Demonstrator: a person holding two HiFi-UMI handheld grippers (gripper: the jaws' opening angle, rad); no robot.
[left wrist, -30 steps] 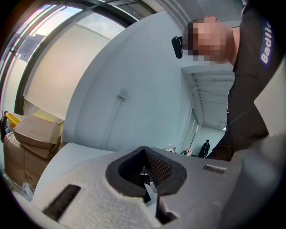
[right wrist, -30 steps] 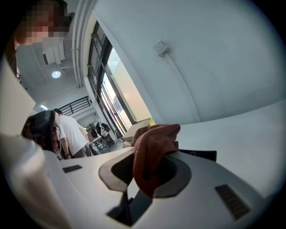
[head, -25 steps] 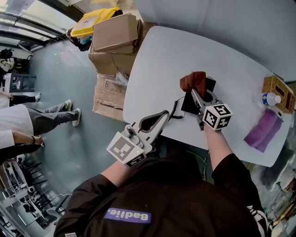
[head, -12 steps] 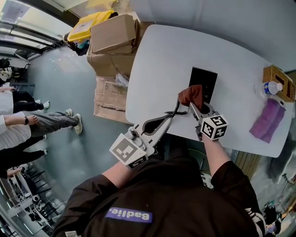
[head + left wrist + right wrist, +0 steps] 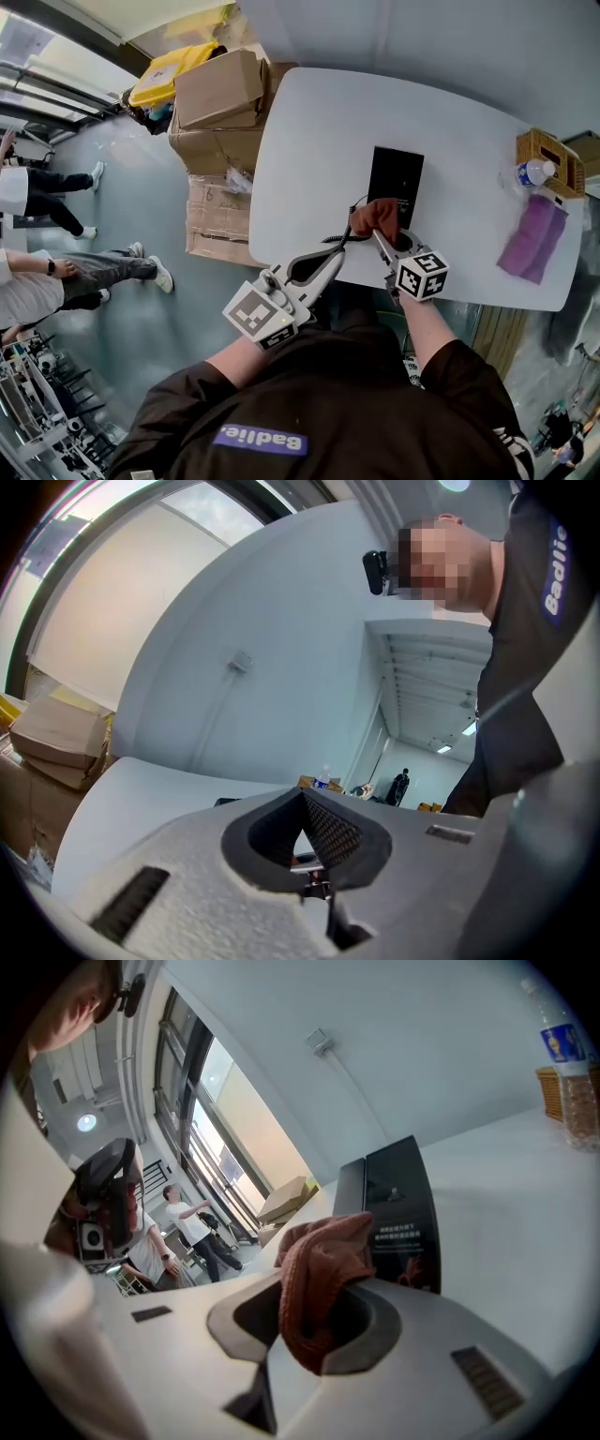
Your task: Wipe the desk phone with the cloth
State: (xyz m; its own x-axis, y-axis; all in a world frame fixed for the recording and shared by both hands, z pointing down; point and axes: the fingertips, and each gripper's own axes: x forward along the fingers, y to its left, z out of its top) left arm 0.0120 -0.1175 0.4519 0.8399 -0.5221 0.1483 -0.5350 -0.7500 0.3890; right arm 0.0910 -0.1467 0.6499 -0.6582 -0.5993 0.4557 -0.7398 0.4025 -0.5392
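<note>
The black desk phone lies flat on the white table; in the right gripper view the desk phone rises just beyond the jaws. A rust-red cloth is bunched at the phone's near end, and my right gripper is shut on it. That cloth spills out over the jaws. The phone's coiled cord runs off the near left corner. My left gripper hovers at the table's near edge beside the cord, its jaws shut with tips touching and nothing seen between them.
A purple cloth, a wicker basket and a water bottle sit at the table's right end. Cardboard boxes are stacked on the floor to the left. People stand further left.
The right gripper has drawn the cloth back along the phone toward me, uncovering most of the phone's top. The left gripper has stayed near the cord.
</note>
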